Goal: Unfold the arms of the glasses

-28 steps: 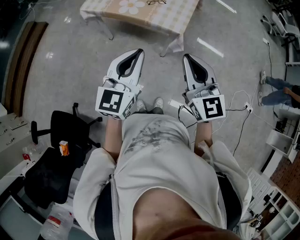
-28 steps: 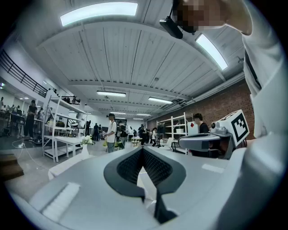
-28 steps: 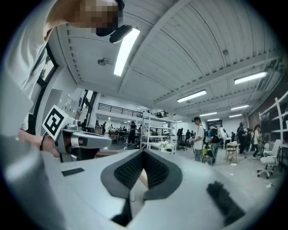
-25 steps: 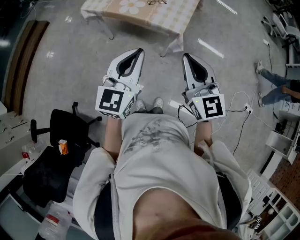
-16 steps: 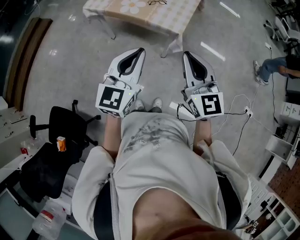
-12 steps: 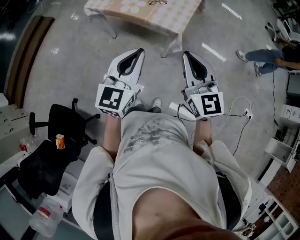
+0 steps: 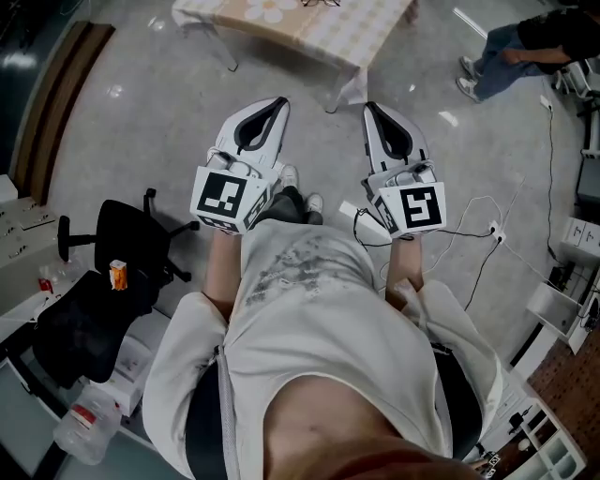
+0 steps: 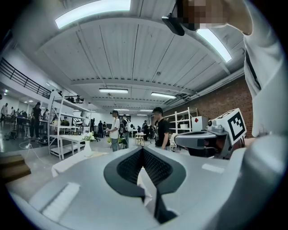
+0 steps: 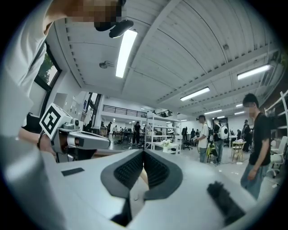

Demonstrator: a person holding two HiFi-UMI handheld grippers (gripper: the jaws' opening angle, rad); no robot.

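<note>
The glasses (image 7: 317, 2) are a thin dark shape cut off by the top edge of the head view. They lie on a low table (image 7: 309, 28) with a checked cloth and a daisy print. My left gripper (image 7: 278, 101) and right gripper (image 7: 368, 107) are held side by side at waist height, pointing level toward the table and well short of it. Both are shut with nothing between the pads. In the left gripper view the left gripper's jaws (image 8: 143, 148) meet in front of an open hall. In the right gripper view the right gripper's jaws (image 9: 144, 152) meet too.
A black office chair (image 7: 103, 281) with a small orange box (image 7: 117, 275) stands at my left. White cables (image 7: 478, 220) run over the floor at the right. A person (image 7: 525, 42) walks at the upper right. Shelves and other people stand far off in both gripper views.
The table has slid toward the top edge of the head view. The person at the right has walked up to the top right corner. Both grippers stay shut and side by side.
</note>
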